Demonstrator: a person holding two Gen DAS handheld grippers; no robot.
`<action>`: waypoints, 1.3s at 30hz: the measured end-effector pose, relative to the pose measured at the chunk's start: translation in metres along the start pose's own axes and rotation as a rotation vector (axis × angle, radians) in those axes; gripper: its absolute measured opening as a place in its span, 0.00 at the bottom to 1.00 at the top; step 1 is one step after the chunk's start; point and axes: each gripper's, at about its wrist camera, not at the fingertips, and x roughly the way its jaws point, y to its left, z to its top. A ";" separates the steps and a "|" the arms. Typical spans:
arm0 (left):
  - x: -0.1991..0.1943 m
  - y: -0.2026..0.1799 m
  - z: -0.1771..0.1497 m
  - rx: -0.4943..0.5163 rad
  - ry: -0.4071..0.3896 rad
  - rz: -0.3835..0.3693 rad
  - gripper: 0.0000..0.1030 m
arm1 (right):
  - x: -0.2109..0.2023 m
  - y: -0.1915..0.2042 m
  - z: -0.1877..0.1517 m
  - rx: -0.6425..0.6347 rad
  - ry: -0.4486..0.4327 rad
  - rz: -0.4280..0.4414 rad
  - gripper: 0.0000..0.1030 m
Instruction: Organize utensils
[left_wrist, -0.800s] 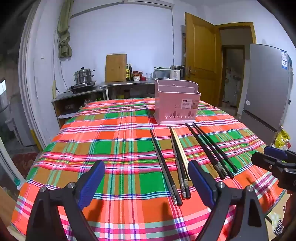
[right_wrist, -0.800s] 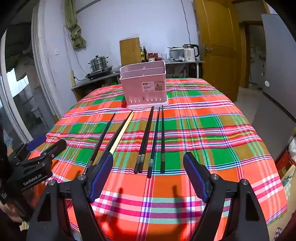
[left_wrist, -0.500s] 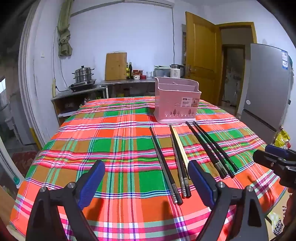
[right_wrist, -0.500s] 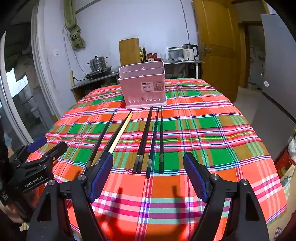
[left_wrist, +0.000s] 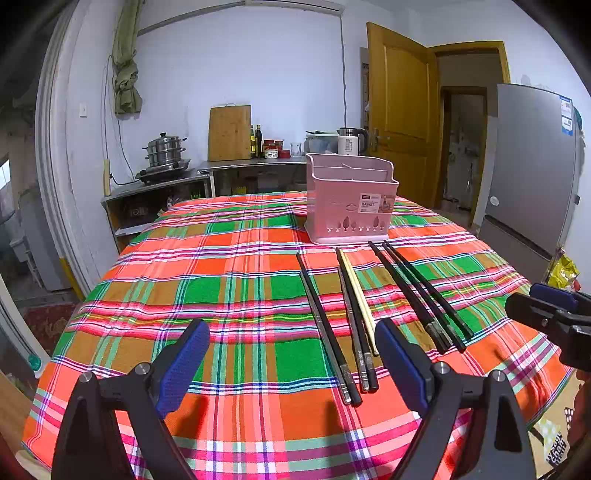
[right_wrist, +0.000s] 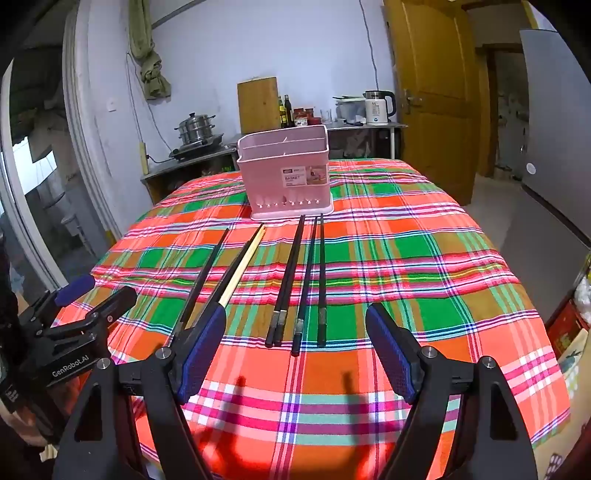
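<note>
Several black chopsticks (left_wrist: 325, 321) (right_wrist: 290, 275) and one pale wooden chopstick (left_wrist: 357, 295) (right_wrist: 242, 267) lie side by side on the plaid tablecloth (left_wrist: 166, 291), pointing toward a pink utensil basket (left_wrist: 349, 199) (right_wrist: 286, 171) at the table's far side. My left gripper (left_wrist: 291, 365) hovers open over the near edge, nothing between its blue pads. Just as wide open and empty, my right gripper (right_wrist: 295, 354) hangs above the near ends of the right-hand black chopsticks. Each gripper appears at the edge of the other's view.
Behind the table a counter (left_wrist: 236, 164) carries a steamer pot (left_wrist: 164, 151), a cutting board (left_wrist: 229, 133), bottles and a kettle (right_wrist: 378, 107). A wooden door (left_wrist: 399, 110) and a grey fridge (left_wrist: 532, 166) stand to the right. The table's rim drops off on all sides.
Both views have shifted slightly; the basket and chopsticks sit a little lower and nearer in frame. Neither gripper has changed its opening and nothing was touched.
</note>
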 end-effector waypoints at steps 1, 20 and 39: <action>-0.001 0.001 0.001 -0.002 0.002 -0.002 0.89 | 0.000 -0.001 0.000 0.002 0.001 0.002 0.76; -0.001 -0.001 0.001 0.001 0.010 -0.012 0.89 | 0.001 -0.001 -0.002 0.004 0.004 0.003 0.76; -0.001 -0.003 0.001 0.009 0.010 -0.013 0.89 | 0.004 -0.003 -0.004 0.010 0.007 -0.001 0.76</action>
